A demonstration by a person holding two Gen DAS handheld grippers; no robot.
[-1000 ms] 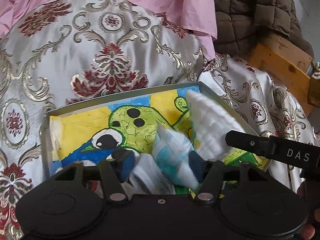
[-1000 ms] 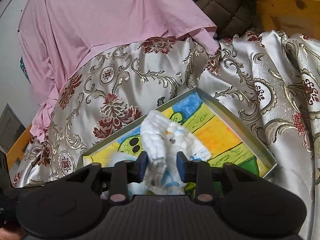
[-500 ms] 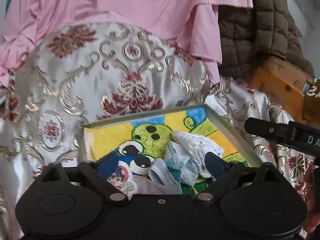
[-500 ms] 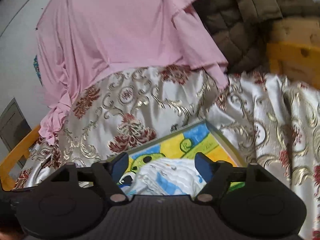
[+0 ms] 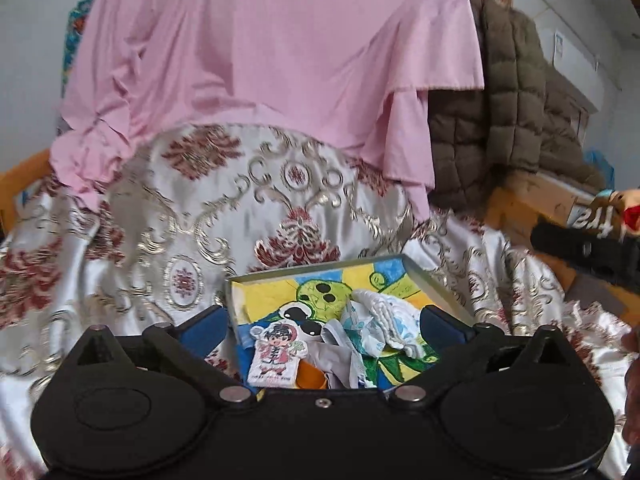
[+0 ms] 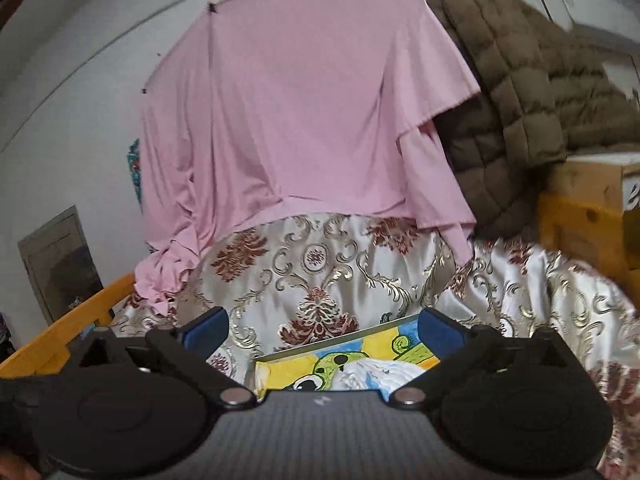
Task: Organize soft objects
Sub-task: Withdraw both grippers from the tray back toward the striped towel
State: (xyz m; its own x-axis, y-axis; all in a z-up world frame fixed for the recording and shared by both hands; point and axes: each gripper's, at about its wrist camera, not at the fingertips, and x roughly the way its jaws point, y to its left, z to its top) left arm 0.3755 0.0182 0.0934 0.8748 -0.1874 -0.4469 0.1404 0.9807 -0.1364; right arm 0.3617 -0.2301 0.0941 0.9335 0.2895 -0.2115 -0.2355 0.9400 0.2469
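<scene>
A shallow tray (image 5: 430,280) with a green cartoon painted inside lies on the patterned satin spread. A crumpled white and light-blue soft cloth (image 5: 384,320) rests in it, beside a flat cartoon-figure piece (image 5: 276,354) and an orange scrap (image 5: 310,376). My left gripper (image 5: 322,326) hangs above and short of the tray, jaws opening wide, nothing between the pads. My right gripper (image 6: 323,325) is also raised, jaws opening, pads bare. The right wrist view shows only the tray's far rim (image 6: 320,346) and the top of the cloth (image 6: 376,374).
Behind the satin spread (image 5: 200,240) hang a pink garment (image 5: 272,60) and a brown quilted jacket (image 5: 516,120). A yellow wooden frame (image 6: 580,224) and cardboard boxes stand at the right. A black bar of the other gripper (image 5: 584,252) crosses the left view's right edge.
Both grippers let go of the white and blue cloth, opened wide, and pulled up and back from the tray. The cloth now lies in the tray.
</scene>
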